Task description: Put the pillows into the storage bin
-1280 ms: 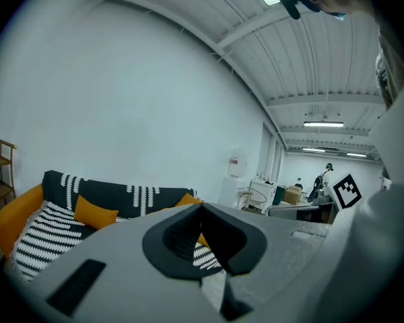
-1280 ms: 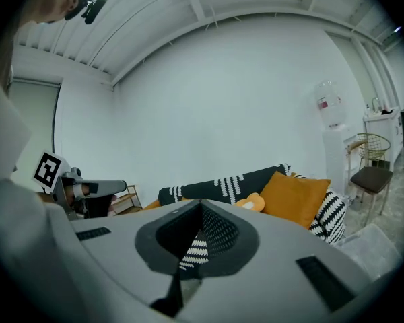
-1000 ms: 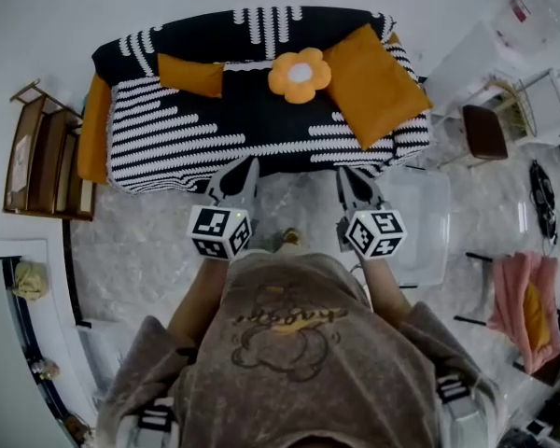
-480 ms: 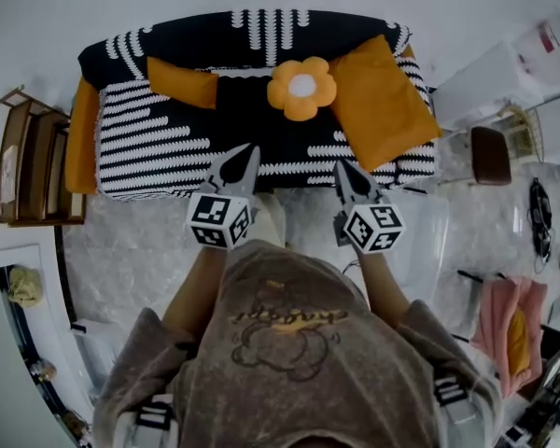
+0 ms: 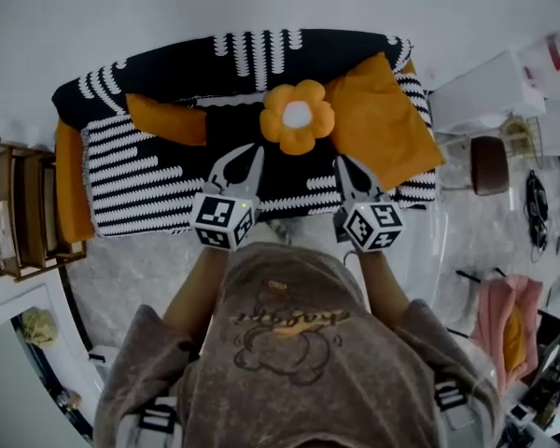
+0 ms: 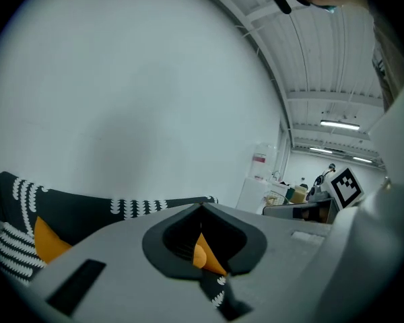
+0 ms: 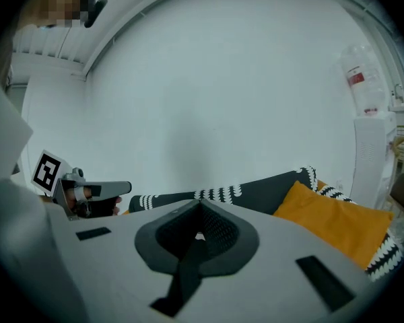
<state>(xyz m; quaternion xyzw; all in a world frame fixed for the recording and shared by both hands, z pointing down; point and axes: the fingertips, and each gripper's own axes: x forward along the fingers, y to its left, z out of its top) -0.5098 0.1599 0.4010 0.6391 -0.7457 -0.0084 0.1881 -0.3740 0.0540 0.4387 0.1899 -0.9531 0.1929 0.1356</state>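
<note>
Person [image 5: 289,343]: seen from above at 6 o'clock, both arms held forward toward a sofa.
Left gripper [image 5: 250,157]: jaws together with nothing between them. It points to 12 o'clock over the sofa's front edge, near the flower pillow but not touching it.
Right gripper [image 5: 345,168]: jaws together and empty. It lies alongside the left gripper, with its tip near the lower edge of the big pillow.
Bin [image 5: 427,250]: clear plastic, on the floor at 3 o'clock, just beside the person's right arm and the sofa's front corner. No pillow shows inside it.
Sofa [image 5: 149,171]: black with white dashed stripes, spanning 10 to 2 o'clock against a pale wall.
Flower pillow [image 5: 297,117]: orange petals and a white centre, on the seat at 12 o'clock.
Big pillow [image 5: 387,119]: orange and square, leaning at the sofa's right end at 1 o'clock.
Small pillow [image 5: 168,119]: orange and flat, against the backrest at 11 o'clock.
Orange piece [image 5: 70,189]: lies on the sofa's left arm at 9 o'clock; I cannot tell whether it is a pillow or a throw.
Done: nothing yet, judging by the pillows all on the sofa.
Left: every pillow is to be picked up and carried to the bin. The closed jaws would likely need to open first.
</note>
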